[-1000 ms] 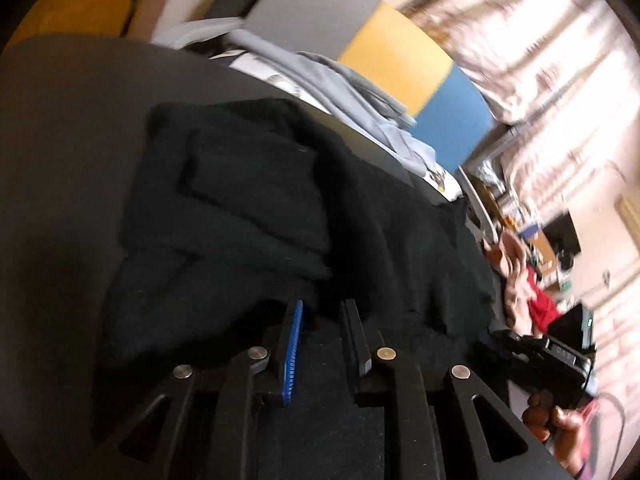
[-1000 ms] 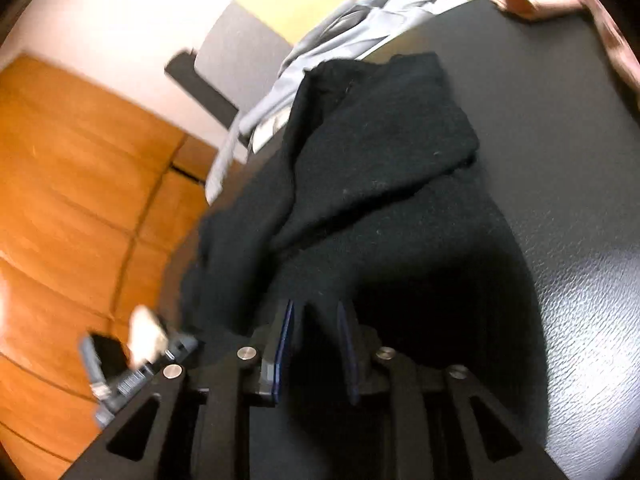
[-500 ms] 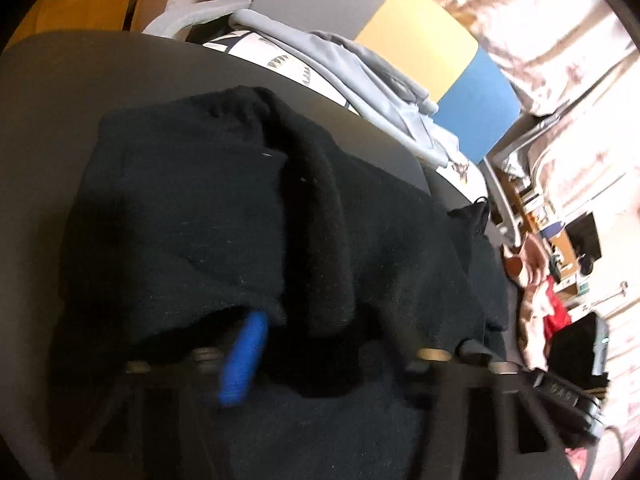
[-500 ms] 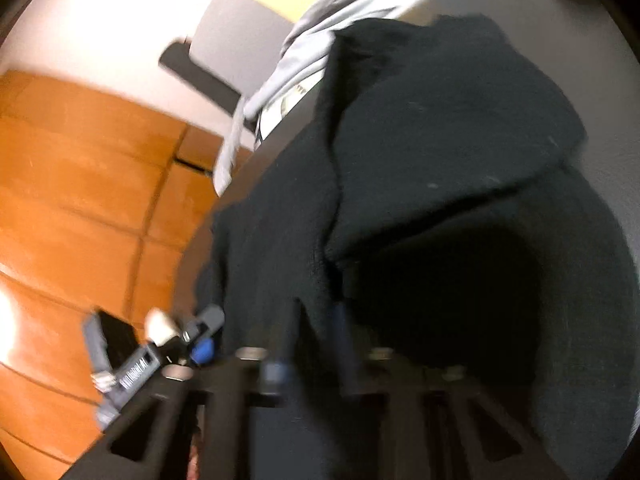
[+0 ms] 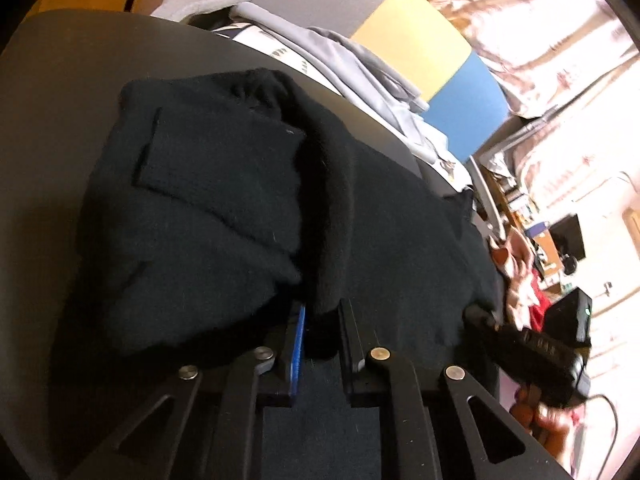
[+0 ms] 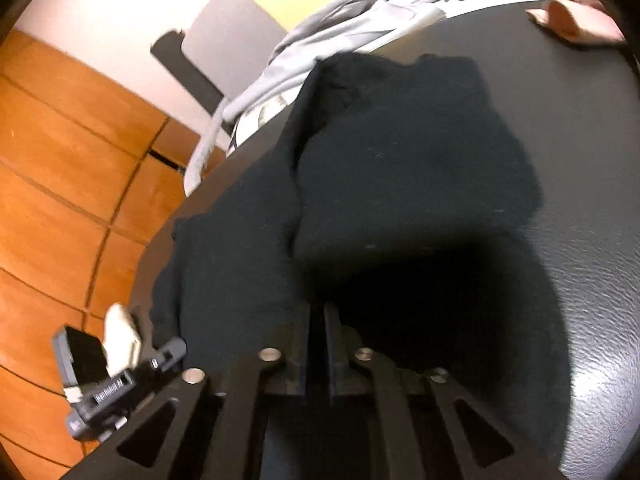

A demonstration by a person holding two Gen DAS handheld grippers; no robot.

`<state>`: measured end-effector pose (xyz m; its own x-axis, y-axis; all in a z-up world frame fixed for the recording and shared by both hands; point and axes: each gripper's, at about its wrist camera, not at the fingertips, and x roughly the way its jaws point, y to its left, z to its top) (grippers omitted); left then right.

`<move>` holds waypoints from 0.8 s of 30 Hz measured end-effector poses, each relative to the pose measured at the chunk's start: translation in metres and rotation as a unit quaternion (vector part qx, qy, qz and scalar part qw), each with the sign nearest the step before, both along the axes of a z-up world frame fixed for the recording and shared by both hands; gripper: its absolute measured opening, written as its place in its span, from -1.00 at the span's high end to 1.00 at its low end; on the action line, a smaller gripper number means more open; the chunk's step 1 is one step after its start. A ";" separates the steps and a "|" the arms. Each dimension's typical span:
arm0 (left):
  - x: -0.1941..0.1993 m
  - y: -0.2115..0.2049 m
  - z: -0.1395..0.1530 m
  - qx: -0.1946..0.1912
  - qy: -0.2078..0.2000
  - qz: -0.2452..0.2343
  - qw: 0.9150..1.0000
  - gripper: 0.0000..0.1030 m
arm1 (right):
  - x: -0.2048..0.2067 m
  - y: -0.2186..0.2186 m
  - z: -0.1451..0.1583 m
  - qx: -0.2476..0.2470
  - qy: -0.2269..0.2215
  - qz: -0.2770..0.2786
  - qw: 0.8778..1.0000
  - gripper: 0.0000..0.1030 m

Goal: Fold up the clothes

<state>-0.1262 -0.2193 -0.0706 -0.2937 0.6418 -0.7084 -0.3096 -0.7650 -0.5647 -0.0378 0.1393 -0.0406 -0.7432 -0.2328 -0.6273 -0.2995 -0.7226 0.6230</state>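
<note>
- On the dark counter [image 5: 52, 92] in front of you lies the black garment [image 5: 224, 216], bunched in thick layers rather than flat, with one flap doubled over the rest.
- Your left claw [image 5: 322, 332] has its fingers slightly apart with a roll of the garment's near edge between them; it looks like a grip, though the dark cloth hides how firm it is.
- Your right claw [image 6: 317, 332] has its fingers drawn nearly together at the garment's near edge [image 6: 320, 280]; shadow there hides whether cloth is pinched between them, so I cannot tell.
- As for progress, you have at least one fold laid in, but the edges are uneven and the bundle is lumpy, so I judge it only partly folded.
- What is left for you is squaring and flattening this piece.
- At the far edge, the grey clothes [image 5: 360, 60] lie in a loose heap, apparently not folded.
</note>
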 end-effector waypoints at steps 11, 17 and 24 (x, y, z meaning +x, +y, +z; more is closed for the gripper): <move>0.006 0.080 0.052 -0.013 0.157 -0.038 0.987 0.22 | -0.050 0.048 0.009 -0.006 -0.005 -0.017 1.000 0.77; 0.004 0.134 0.006 -0.037 0.143 -0.113 0.982 0.22 | -0.110 0.049 -0.024 -0.035 -0.069 0.000 0.997 0.78; -0.004 0.117 0.001 0.022 0.127 -0.107 0.986 0.21 | -0.075 0.073 -0.037 -0.022 -0.033 -0.111 0.993 0.93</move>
<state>-0.1297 -0.1026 -0.0693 -0.3123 0.7373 -0.5990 -0.5966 -0.6429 -0.4803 -0.1128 0.2126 -0.0775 -0.7366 -0.0959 -0.6695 -0.4903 -0.6061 0.6262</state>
